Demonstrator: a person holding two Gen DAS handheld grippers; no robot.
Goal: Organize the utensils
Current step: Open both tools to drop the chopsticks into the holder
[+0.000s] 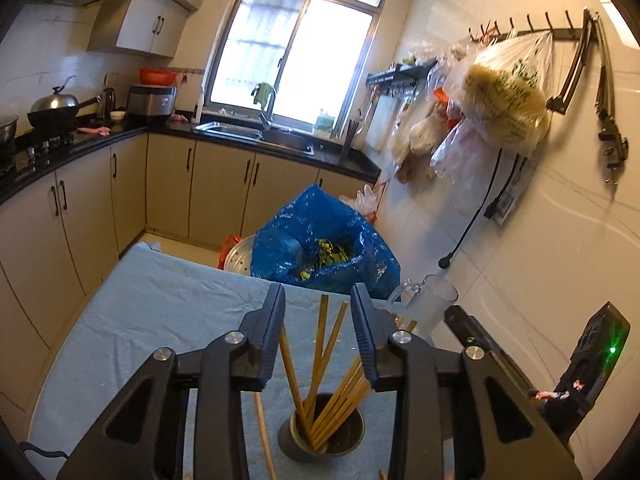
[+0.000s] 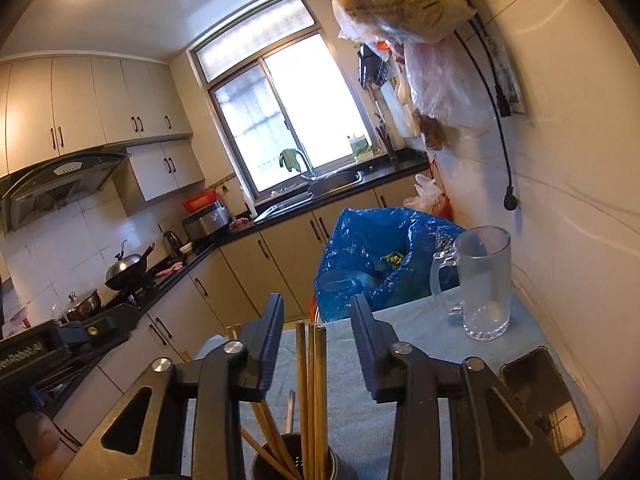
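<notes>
The left wrist view looks down into a metal holder [image 1: 322, 436] standing on the cloth-covered bench [image 1: 160, 320], near its near edge, with wooden chopsticks [image 1: 320, 368] fanned out of it; one more stick [image 1: 266, 436] lies on the cloth just left of the holder. Only the right wrist view shows a clear glass mug [image 2: 482, 280] in full, standing near the bench's far right corner, and a dark rectangular tray [image 2: 542, 396] at the right edge. A blue plastic bag [image 1: 320, 236] sits beyond the far edge.

The left gripper [image 1: 318, 312] is released: its jaws stand partly apart on either side of the leaning chopsticks, and I cannot tell whether any stick touches a pad. The right gripper [image 2: 316, 320] is also released, jaws apart, three upright chopsticks between them without being pinched, their lower ends in the holder [image 2: 296, 460].
</notes>
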